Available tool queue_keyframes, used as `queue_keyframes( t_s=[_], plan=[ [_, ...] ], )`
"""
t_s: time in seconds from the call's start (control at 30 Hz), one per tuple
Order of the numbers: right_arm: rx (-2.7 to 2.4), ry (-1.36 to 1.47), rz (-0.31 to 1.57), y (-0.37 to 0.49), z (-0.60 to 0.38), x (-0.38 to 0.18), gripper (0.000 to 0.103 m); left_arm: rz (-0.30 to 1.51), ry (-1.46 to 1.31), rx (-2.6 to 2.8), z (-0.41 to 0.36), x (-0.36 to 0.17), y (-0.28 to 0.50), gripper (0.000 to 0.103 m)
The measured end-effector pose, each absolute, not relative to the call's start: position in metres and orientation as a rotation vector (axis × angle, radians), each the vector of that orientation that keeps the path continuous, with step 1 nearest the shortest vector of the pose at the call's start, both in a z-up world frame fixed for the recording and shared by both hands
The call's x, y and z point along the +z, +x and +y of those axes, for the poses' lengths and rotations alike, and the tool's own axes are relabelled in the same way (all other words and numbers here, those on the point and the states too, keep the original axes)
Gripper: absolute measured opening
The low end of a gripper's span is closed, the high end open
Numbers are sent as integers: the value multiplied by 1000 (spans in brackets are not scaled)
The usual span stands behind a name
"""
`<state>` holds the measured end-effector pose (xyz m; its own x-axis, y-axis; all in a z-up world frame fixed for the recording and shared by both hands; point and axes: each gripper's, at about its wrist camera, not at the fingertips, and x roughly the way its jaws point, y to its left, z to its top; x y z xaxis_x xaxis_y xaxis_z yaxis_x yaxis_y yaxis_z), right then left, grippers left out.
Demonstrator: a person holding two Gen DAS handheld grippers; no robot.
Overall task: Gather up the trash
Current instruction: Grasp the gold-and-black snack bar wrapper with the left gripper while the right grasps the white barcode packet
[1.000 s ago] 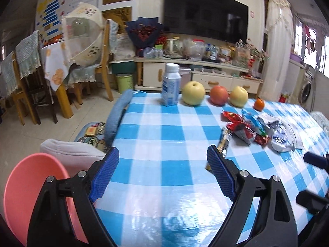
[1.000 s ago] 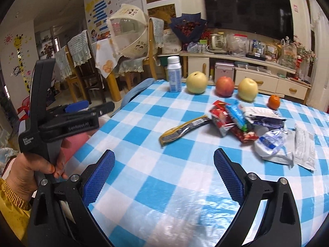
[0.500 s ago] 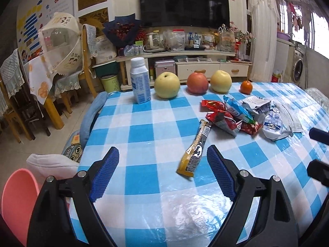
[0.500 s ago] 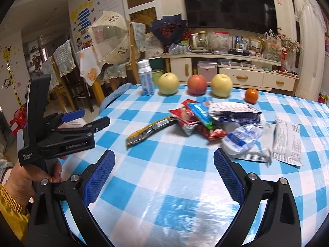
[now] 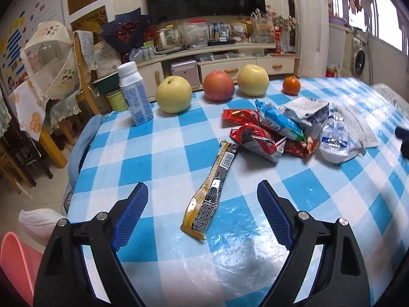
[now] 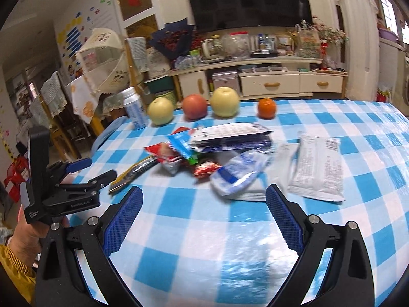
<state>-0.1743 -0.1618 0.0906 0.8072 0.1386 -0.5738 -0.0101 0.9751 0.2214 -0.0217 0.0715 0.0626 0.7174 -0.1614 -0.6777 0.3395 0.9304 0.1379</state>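
- Both grippers sit nearer the litter than a second ago; the left gripper (image 5: pixel 202 199) and right gripper (image 6: pixel 203 208) are spread wide with nothing between the pads.
- Earlier the long yellow wrapper (image 5: pixel 211 192) lay by the left gripper's right finger; now it lies on the checked tablecloth (image 5: pixel 153 153) between the fingers, untouched.
- Past it, the pile of snack wrappers (image 5: pixel 276 133) looms larger, with the white packets (image 6: pixel 317 168) just ahead of the right gripper.
- Behind the pile, unmoved, stand the milk bottle (image 5: pixel 134 93), the row of fruit (image 5: pixel 219 87) and the orange (image 5: pixel 291 85).
- Lower left, less of the pink bin (image 5: pixel 15 263) shows.
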Motion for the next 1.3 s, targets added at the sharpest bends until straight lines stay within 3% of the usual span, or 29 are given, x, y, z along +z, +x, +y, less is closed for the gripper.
queue_keyframes(
  t_s=[0.43,0.53,1.13,1.23,1.3],
  plan=[
    [-143,341,761,-130,-282,57,96,818,292,-267,62,38,14,85],
    [-178,361,798,-117,-294,44,96,849,260,-269,64,34,21,77],
    [-216,378,854,-74,-312,16,96,923,193,-259,61,18,46,74],
    [-220,350,857,-71,-309,15,96,928,168,-272,60,18,47,66],
    [-228,309,863,-69,-304,14,96,923,174,-282,55,19,45,54]
  ],
)
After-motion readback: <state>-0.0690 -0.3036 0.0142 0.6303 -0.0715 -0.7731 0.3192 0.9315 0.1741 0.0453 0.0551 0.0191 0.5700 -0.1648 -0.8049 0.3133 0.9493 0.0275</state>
